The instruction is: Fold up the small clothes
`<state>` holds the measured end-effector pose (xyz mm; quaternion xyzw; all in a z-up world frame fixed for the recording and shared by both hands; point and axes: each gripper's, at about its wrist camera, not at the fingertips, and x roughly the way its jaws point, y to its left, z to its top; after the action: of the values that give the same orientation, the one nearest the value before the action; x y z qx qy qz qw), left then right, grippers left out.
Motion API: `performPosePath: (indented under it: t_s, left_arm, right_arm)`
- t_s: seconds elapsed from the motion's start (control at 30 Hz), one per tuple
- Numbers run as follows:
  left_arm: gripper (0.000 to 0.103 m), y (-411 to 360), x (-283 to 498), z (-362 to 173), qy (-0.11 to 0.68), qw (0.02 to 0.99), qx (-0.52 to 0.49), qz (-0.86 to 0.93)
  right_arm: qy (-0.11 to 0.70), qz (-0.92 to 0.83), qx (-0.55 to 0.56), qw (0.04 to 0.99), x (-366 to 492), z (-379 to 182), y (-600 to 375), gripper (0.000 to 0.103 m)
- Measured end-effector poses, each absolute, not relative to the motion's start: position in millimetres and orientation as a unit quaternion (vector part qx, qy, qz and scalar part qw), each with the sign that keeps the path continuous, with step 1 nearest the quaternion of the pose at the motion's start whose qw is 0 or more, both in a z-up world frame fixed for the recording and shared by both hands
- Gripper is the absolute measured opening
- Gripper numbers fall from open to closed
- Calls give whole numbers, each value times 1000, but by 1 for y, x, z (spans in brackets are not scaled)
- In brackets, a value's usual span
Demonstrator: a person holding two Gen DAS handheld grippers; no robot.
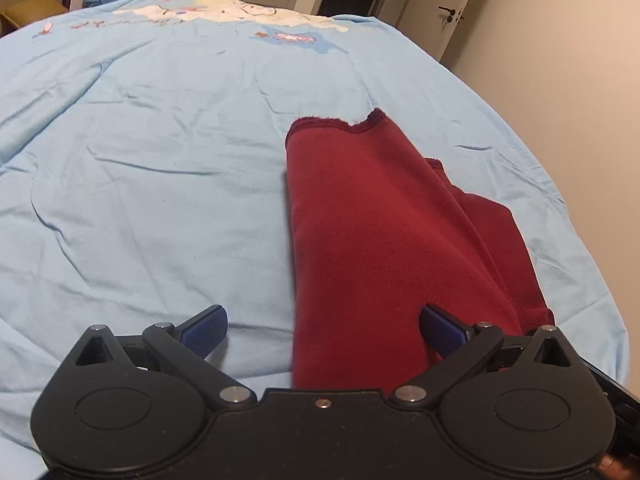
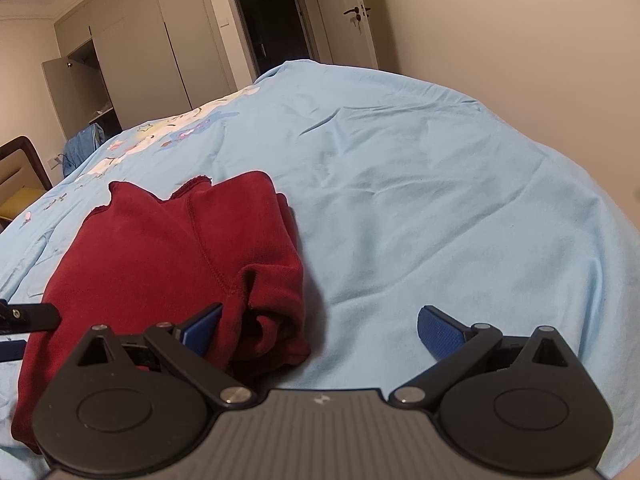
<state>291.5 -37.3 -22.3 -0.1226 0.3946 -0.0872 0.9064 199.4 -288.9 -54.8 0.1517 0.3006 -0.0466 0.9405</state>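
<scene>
A dark red knit garment [image 1: 360, 220] lies folded lengthwise on the light blue bedsheet [image 1: 140, 180]. My left gripper [image 1: 322, 330] is open, its jaws wide apart over the garment's near left edge, holding nothing. In the right wrist view the same garment [image 2: 160, 248] lies at the left, bunched at its near right corner. My right gripper [image 2: 320, 332] is open, its left finger [image 2: 200, 330] against that bunched corner, its right finger [image 2: 438, 330] over bare sheet. Part of the left gripper [image 2: 28, 318] shows at the left edge.
The bed has a cartoon print [image 1: 240, 14] at its far end. A wall and door [image 1: 452, 12] lie beyond the bed's right edge. Wardrobes [image 2: 152, 48] and a blue bundle [image 2: 82, 146] stand past the far left side.
</scene>
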Motion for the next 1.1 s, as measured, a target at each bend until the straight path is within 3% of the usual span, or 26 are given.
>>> performPosePath:
  t_s: [0.4, 0.6, 1.1]
  left_arm:
    - [102, -36, 295, -31, 402, 901, -136, -91]
    - [102, -36, 296, -33, 402, 900, -139, -90]
    - [102, -37, 295, -34, 401, 901, -137, -89]
  right_arm:
    - [296, -43, 151, 942, 198, -56, -289, 103]
    - [221, -36, 175, 959, 185, -35, -296, 103]
    - [246, 36, 157, 956, 269, -38, -293, 101]
